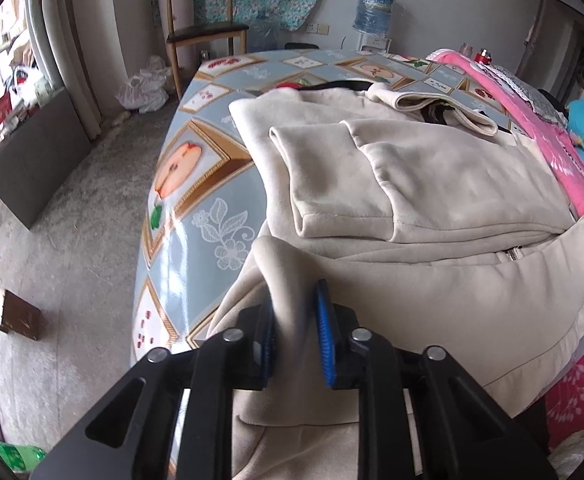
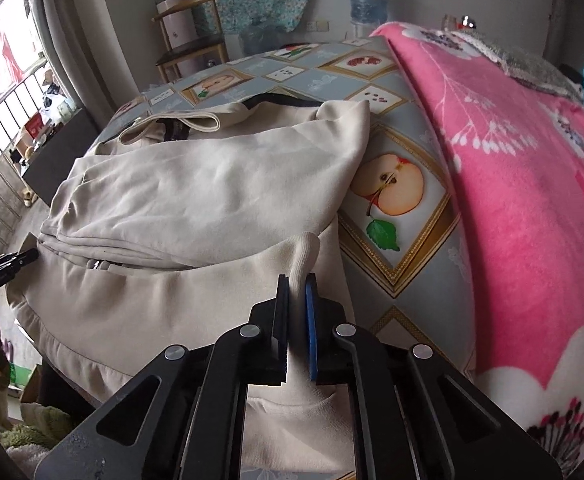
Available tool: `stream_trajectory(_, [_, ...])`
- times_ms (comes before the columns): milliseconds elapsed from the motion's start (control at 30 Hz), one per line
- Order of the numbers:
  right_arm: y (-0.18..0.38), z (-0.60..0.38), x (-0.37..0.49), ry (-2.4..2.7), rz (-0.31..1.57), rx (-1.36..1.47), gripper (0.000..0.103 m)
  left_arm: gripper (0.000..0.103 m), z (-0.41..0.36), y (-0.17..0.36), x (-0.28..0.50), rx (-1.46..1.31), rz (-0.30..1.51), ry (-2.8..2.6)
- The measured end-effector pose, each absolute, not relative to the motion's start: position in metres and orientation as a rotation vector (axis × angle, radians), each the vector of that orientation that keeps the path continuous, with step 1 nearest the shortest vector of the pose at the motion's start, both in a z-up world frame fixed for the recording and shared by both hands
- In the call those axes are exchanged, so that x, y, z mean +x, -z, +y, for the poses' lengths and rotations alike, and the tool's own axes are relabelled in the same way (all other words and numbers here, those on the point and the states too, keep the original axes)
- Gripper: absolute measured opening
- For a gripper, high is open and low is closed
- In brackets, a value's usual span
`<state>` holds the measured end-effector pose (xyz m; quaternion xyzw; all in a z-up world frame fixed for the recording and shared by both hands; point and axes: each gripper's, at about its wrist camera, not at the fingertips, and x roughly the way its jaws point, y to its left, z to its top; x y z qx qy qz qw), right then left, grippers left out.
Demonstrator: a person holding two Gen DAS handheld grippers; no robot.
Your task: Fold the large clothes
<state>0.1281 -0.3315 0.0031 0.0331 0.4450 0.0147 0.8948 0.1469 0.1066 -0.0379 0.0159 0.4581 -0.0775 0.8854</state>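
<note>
A large beige fleece jacket [image 1: 432, 184] lies on the table with both sleeves folded across its body; it also shows in the right wrist view [image 2: 212, 188]. A zipper pull [image 1: 514, 255] shows near the hem. My left gripper [image 1: 296, 312] is shut on a pinch of the jacket's near left hem. My right gripper [image 2: 298, 292] is shut on a pinch of the near right hem. The tip of my left gripper shows at the left edge of the right wrist view [image 2: 8, 266].
The table wears a blue fruit-print cloth [image 1: 188, 184], also seen in the right wrist view [image 2: 396, 200]. A pink floral blanket [image 2: 532, 200] lies along the right side. A wooden chair [image 1: 200, 32] and a water jug [image 1: 374, 8] stand behind. A small box [image 1: 8, 312] sits on the floor.
</note>
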Motion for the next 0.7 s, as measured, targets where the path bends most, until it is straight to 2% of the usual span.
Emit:
stream_trajectory(167, [-0.032, -0.316, 0.096, 0.052, 0.809, 0.042, 0.006, 0.008, 0.105, 0.008, 0.121, 0.063, 0.816, 0.175])
stream_trajectory(433, [-0.076, -0.309, 0.073, 0.107, 0.661, 0.095, 0.006, 0.007, 0.111, -0.052, 0.101, 0.005, 0.656, 0.221])
stream_trajectory(700, [-0.120, -0.328, 0.143, 0.071, 0.551, 0.081, 0.006, 0.007, 0.111, -0.107, 0.168, -0.008, 0.554, 0.269])
